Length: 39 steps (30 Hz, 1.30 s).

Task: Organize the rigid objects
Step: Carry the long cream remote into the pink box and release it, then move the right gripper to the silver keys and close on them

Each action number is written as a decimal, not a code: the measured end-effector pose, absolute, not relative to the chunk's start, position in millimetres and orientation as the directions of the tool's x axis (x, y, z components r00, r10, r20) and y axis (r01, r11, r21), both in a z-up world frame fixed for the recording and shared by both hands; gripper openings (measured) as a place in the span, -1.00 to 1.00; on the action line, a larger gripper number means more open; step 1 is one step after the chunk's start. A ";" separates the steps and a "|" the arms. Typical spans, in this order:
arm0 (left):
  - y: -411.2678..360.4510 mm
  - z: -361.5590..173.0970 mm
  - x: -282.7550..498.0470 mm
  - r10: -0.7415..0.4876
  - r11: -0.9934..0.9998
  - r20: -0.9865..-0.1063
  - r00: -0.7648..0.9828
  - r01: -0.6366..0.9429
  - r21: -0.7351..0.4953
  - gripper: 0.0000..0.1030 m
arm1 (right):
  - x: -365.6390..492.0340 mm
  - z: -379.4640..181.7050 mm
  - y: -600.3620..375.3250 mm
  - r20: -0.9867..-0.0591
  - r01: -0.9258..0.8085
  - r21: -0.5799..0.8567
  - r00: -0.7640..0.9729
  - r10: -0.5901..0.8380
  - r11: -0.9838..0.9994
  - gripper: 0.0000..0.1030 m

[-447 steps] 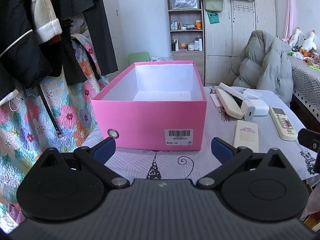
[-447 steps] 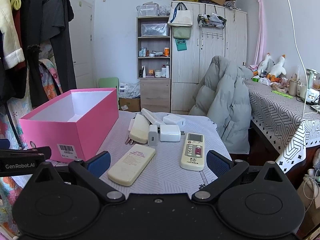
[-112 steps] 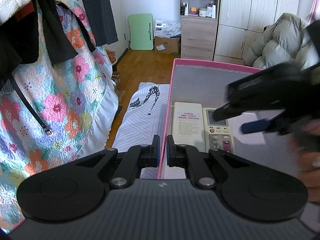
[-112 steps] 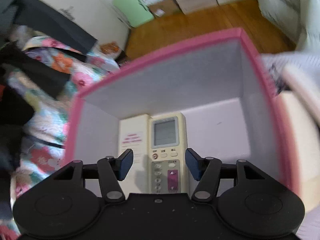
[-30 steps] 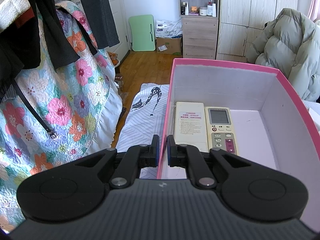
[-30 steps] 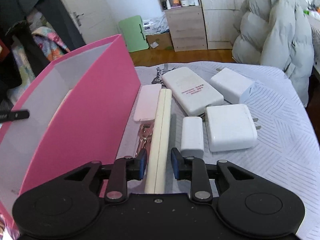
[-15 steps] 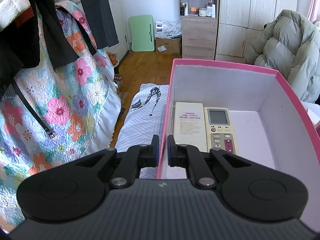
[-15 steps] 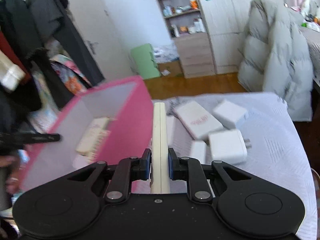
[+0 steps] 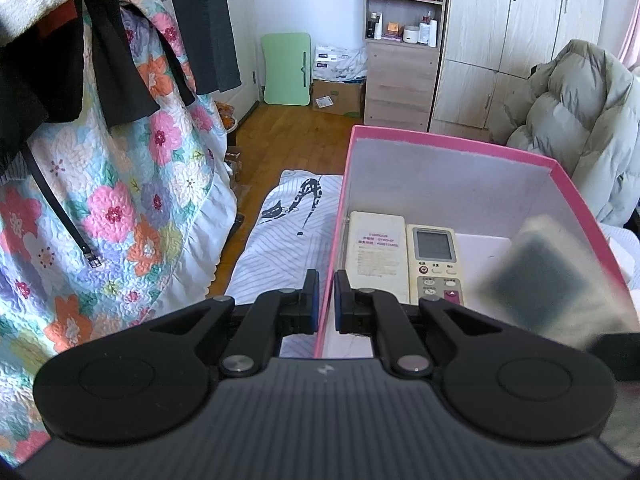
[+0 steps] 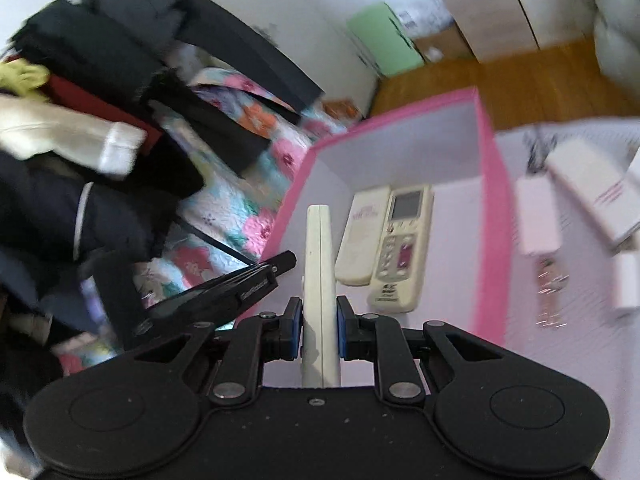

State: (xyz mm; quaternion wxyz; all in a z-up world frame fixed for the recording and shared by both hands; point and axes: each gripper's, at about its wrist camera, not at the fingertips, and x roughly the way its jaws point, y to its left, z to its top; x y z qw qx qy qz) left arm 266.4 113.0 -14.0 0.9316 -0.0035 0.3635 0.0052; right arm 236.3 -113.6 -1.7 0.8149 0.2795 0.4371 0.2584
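A pink box stands on the table, and my left gripper is shut on its left wall. Inside lie a cream flat pack and a remote control side by side. My right gripper is shut on a slim cream bar, held edge-on above the box's near left part. The remote and pack lie just beyond the bar. In the left wrist view the carried bar is a blur at the box's right wall.
To the right of the box, on the striped cloth, lie a pink slim case, a white power bank, keys and a white charger. Hanging clothes and a floral quilt fill the left. A padded jacket hangs behind.
My right gripper closed on the cream bar, lifted it off the table and swung left over the box. My left gripper kept its hold on the box wall.
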 end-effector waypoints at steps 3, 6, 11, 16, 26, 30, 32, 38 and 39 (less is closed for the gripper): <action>112.6 -14.3 265.5 0.006 1.000 -0.671 0.741 -0.011 -0.003 -0.87 | 256.5 -28.6 -93.8 -0.598 -0.045 0.719 0.467 0.651 0.693 -0.59; 114.5 -14.2 265.8 0.002 1.000 -0.666 0.746 -0.021 -0.020 -0.87 | 269.8 -48.5 -75.2 -0.628 0.058 0.735 0.434 0.646 0.676 -0.59; 117.3 -15.3 265.8 -0.014 0.998 -0.665 0.747 -0.025 -0.049 -0.90 | 273.7 -67.7 -59.3 -0.625 0.176 0.765 0.436 0.648 0.620 -0.59; 115.3 -16.1 267.0 -0.017 0.998 -0.668 0.744 -0.026 -0.054 -0.89 | 275.4 -73.1 -54.6 -0.626 0.257 0.774 0.448 0.638 0.579 -0.57; 110.7 -14.8 265.3 -0.007 0.999 -0.666 0.746 -0.020 -0.033 -0.89 | 242.1 -37.6 -66.6 -0.642 0.093 0.707 0.499 0.582 0.701 -0.32; 111.0 -14.1 266.2 -0.011 0.999 -0.666 0.746 -0.020 -0.038 -0.89 | 198.8 11.7 -78.7 -0.619 -0.100 0.528 0.634 0.463 0.843 -0.26; 111.6 -14.0 265.7 -0.007 0.999 -0.666 0.746 -0.018 -0.031 -0.89 | 180.8 25.0 -88.3 -0.616 -0.143 0.417 0.681 0.395 0.897 -0.25; 112.2 -15.5 266.0 -0.007 0.999 -0.665 0.747 -0.017 -0.030 -0.89 | 151.6 17.7 -146.7 -0.605 -0.137 0.341 0.725 0.328 0.930 -0.25; 112.3 -15.5 266.0 -0.006 0.999 -0.665 0.746 -0.017 -0.028 -0.89 | 147.6 11.6 -155.0 -0.603 -0.130 0.337 0.731 0.320 0.933 -0.25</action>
